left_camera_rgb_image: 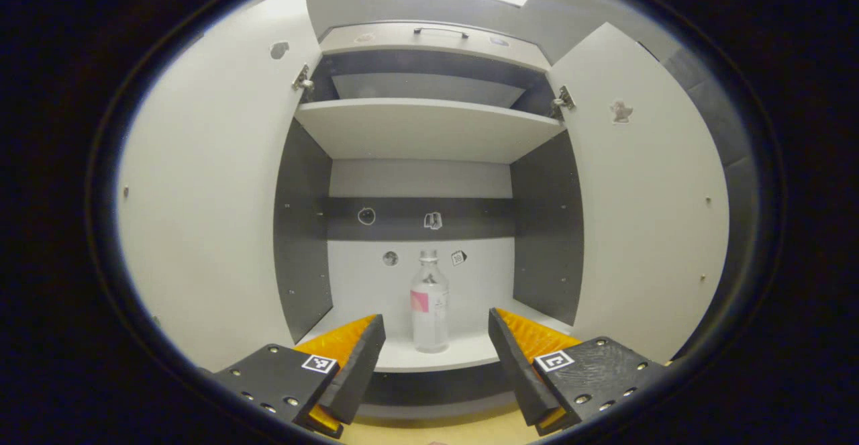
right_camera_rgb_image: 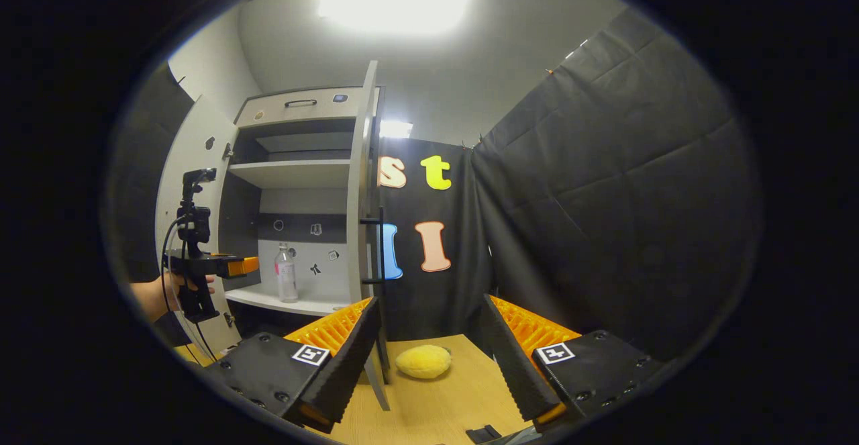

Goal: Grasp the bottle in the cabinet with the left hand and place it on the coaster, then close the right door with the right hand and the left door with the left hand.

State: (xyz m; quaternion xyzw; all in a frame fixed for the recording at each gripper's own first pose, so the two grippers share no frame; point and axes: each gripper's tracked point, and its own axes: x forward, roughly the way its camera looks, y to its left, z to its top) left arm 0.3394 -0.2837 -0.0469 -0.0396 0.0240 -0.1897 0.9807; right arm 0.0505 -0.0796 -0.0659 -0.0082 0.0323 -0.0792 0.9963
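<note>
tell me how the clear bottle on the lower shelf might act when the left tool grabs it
The bottle looks like clear thin plastic, so it may flex under a squeeze. It stands tall and narrow, so a nudge could tip it. It seems mostly empty, probably light.

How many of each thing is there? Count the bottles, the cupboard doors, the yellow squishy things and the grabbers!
Bottle: 1
Cabinet doors, both open, left door and right door: 2
Yellow soft thing on the table: 1
Grippers, both open, left gripper and right gripper: 2
Total: 6
</note>
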